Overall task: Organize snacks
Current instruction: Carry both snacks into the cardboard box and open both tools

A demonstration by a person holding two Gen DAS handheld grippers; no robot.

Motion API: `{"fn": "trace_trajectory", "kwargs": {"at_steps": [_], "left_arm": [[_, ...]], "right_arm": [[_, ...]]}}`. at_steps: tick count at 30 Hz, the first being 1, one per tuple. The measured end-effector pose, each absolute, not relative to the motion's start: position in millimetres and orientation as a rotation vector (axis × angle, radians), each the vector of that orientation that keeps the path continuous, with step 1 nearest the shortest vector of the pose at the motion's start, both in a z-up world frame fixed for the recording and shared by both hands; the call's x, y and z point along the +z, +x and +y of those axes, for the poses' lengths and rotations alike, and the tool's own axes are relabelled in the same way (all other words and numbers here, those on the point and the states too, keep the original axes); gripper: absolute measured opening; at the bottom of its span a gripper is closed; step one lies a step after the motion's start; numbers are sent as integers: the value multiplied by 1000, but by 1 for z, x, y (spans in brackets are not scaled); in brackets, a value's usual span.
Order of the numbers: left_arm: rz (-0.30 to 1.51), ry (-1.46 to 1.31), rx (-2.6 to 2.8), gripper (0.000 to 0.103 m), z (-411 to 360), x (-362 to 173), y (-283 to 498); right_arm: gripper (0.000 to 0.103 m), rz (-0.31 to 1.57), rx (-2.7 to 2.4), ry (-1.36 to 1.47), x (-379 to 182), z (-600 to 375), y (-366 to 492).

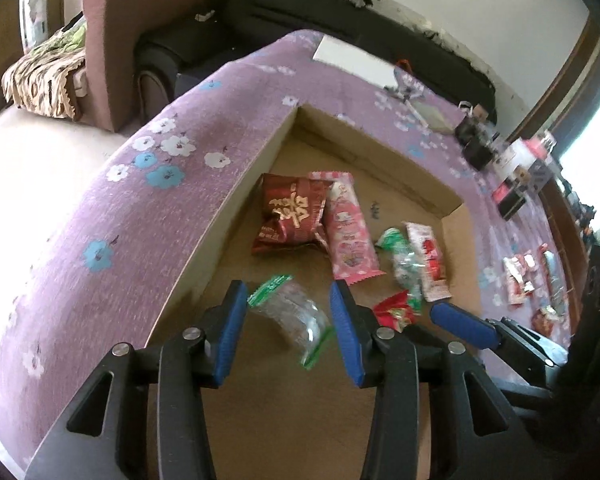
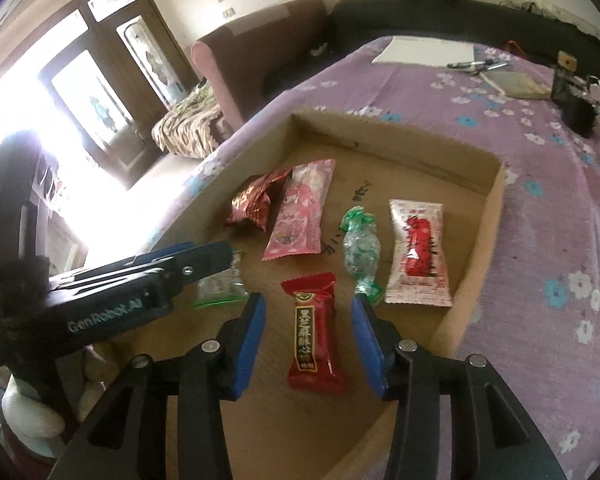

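A shallow cardboard box (image 1: 384,148) (image 2: 496,200) lies on a purple flowered cloth. Inside it are a dark red bag (image 1: 290,216) (image 2: 256,200), a pink packet (image 1: 350,232) (image 2: 302,212), a green-ended clear candy (image 1: 400,258) (image 2: 360,248) and a white-and-red packet (image 1: 428,264) (image 2: 418,254). My left gripper (image 1: 290,310) is open above a clear green-edged packet (image 1: 298,318) (image 2: 218,284) lying on the box floor. My right gripper (image 2: 308,322) is open above a red bar (image 2: 314,338) (image 1: 394,310), which also lies loose on the floor.
More snack packets (image 1: 532,276) lie on the cloth right of the box. A white sheet (image 2: 428,52), pens (image 2: 478,65) and small dark items (image 2: 576,100) lie farther back. A brown armchair (image 1: 148,36) and a black sofa (image 1: 340,12) stand beyond the table.
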State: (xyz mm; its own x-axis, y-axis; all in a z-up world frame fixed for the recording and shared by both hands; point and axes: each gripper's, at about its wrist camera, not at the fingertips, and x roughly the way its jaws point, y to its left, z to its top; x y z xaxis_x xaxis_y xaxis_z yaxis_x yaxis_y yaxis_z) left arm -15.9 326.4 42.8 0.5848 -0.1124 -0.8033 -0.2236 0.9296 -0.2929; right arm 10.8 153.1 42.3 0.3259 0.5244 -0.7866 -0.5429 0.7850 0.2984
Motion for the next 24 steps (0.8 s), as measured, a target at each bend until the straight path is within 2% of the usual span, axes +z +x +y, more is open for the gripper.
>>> {"fn": "trace_trajectory", "kwargs": {"at_steps": [2,5,6,13,24], "left_arm": [[919,-394,65,43,323,54,-27],[867,-415,48,60,314,71,-46],[850,-420,37,61,309,76,-52],[814,-417,-78,61,257,91,-82],[850,-378,-148,61,180,70,-111]], "right_arm": [[46,1007,697,-6,49,145,8],[46,974,686,23,62,126,1],[48,963,680,33,65,118,-1],[50,926,608,110,75,46,-16],[53,899,266,288,61,-132,0]]}}
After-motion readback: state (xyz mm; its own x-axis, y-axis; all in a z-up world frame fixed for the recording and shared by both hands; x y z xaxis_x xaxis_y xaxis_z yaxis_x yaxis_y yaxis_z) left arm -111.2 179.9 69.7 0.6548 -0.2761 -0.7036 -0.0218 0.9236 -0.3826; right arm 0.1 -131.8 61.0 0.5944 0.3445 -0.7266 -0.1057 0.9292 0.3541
